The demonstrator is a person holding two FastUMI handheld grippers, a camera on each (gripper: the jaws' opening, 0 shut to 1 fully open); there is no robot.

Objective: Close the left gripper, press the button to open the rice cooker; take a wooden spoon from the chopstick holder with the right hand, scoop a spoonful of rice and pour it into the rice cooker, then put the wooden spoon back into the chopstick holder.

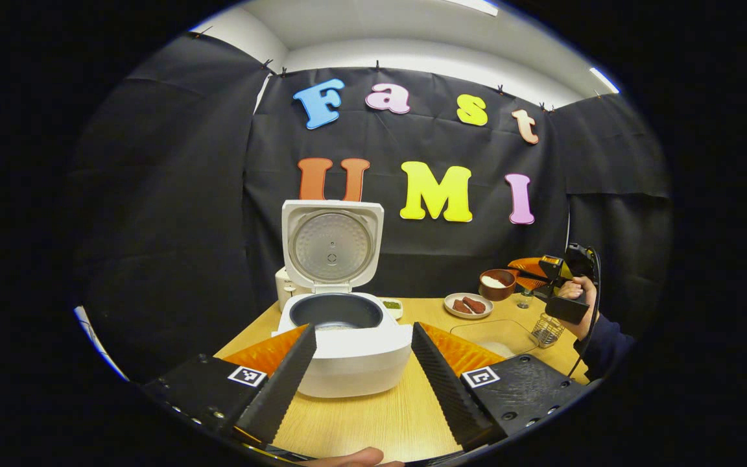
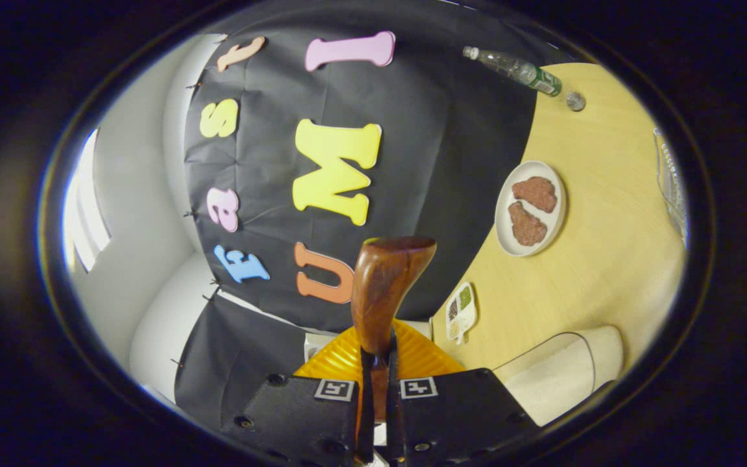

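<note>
Near the back left of the bench [image 1: 373, 415], the rice cooker [image 1: 341, 344] is seen with its lid [image 1: 331, 245] swung fully upright and the dark inner pot exposed, a little rice visible at its bottom. In the left gripper view, the left gripper [image 1: 364, 370] is held in front of the cooker, its two fingers spread wide apart with nothing between them. Over toward the right edge of the bench, the right gripper [image 1: 529, 272] is held up by a hand [image 1: 581, 298], level with a brown bowl [image 1: 497, 284] of white rice by the back edge. A wire chopstick holder [image 1: 547, 331] stands below that hand, close to the right edge. A plate [image 1: 468, 305] carrying two brownish pieces is set just beside the bowl.

In the right gripper view, the wooden spoon [image 2: 383, 288] is clamped by its handle between the closed fingers of the right gripper [image 2: 377, 383], its end pointing away from the camera. The plate [image 2: 530, 207], a small divided dish [image 2: 461, 310] and a plastic bottle [image 2: 516, 68] lying by the bench's back edge are also caught here.
</note>
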